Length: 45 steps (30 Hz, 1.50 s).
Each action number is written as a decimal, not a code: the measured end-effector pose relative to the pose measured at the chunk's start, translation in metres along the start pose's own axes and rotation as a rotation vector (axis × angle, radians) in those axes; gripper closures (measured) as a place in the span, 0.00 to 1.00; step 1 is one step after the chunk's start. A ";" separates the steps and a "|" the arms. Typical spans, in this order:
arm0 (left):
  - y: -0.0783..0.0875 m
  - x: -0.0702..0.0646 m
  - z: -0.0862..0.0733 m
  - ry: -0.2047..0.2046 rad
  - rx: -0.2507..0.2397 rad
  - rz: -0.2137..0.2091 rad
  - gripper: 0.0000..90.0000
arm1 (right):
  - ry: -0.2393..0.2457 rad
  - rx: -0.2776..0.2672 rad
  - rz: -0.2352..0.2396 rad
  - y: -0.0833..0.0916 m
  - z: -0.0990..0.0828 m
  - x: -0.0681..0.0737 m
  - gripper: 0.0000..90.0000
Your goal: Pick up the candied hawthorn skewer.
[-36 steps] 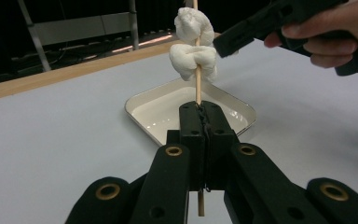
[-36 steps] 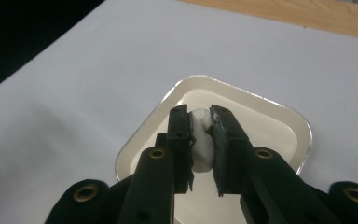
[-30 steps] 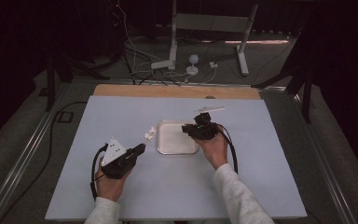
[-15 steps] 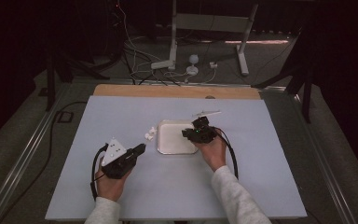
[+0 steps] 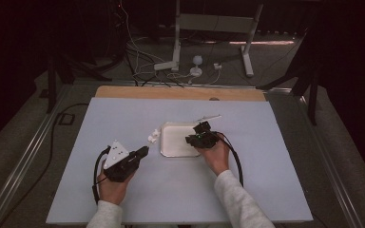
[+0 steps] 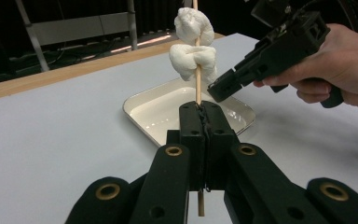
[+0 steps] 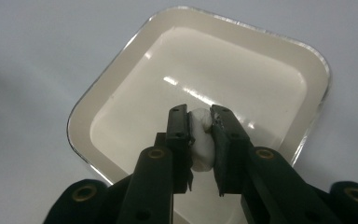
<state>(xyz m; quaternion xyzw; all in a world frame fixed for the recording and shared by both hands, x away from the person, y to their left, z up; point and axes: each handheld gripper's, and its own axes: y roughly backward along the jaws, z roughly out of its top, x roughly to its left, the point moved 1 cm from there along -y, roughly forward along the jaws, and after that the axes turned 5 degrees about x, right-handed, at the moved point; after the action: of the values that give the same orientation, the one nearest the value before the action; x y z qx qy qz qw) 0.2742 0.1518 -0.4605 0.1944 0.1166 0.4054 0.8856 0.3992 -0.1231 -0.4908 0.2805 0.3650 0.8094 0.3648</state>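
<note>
Since the earlier frame, right gripper [image 7: 199, 123] sank over the white tray [image 7: 121, 60], jaws pinching a marshmallow [image 7: 201, 144], while left gripper [image 6: 204, 112] clamped the skewer [image 6: 196, 74] bearing two marshmallows [image 6: 193, 58]; next, judged: push this piece onto the skewer tip.

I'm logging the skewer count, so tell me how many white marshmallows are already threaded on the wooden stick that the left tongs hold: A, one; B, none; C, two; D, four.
C: in the left gripper view two marshmallows sit stacked on the stick clamped upright in the left tongs.
</note>
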 end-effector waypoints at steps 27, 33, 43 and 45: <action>-0.001 0.000 -0.001 0.003 0.005 -0.002 1.00 | 0.003 -0.169 0.099 0.050 0.016 0.011 0.00; -0.001 0.000 -0.001 0.013 -0.002 -0.006 1.00 | 0.016 -0.223 0.155 0.065 0.026 0.020 0.00; -0.003 -0.001 -0.001 0.014 -0.004 -0.007 1.00 | 0.073 -0.240 0.229 0.078 0.043 0.045 0.00; -0.003 -0.001 -0.001 0.015 -0.003 -0.009 1.00 | 0.070 -0.243 0.243 0.078 0.046 0.048 0.00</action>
<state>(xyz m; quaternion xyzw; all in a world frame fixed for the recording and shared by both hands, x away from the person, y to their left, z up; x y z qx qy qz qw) 0.2750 0.1496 -0.4626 0.1894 0.1233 0.4031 0.8868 0.3743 -0.1040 -0.3933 0.2479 0.2405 0.8949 0.2825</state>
